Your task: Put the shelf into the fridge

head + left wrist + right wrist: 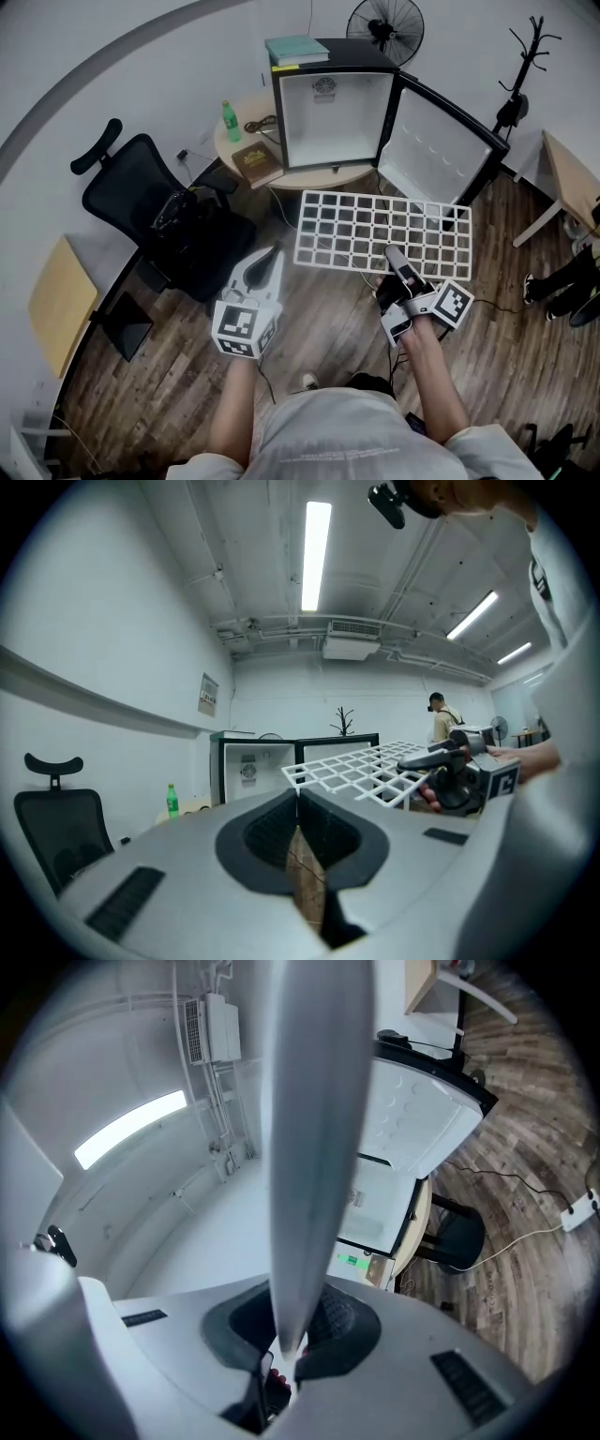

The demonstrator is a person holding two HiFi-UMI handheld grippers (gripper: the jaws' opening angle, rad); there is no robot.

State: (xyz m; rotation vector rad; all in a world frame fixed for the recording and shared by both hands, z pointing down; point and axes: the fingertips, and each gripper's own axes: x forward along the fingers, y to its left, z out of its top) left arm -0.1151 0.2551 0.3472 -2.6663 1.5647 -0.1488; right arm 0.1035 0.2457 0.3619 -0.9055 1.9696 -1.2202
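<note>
The white grid shelf [375, 230] hangs level in the air in front of the open black mini fridge [333, 112], whose door [436, 155] swings out to the right. My right gripper [394, 258] is shut on the shelf's near edge. In the right gripper view the shelf [309, 1129] runs edge-on up from the clamped jaws, with the fridge door [422, 1119] beyond. My left gripper [274, 253] floats left of the shelf, shut and empty, apart from it. The left gripper view shows the shelf [361, 766], the right gripper [459, 775] and the fridge [248, 766].
The fridge stands on a round table [246, 141] with a green bottle [230, 122] and a brown book [255, 161]. A black office chair [155, 211] is at the left. A fan [384, 26], coat rack [520, 66] and desk [572, 178] stand at the right.
</note>
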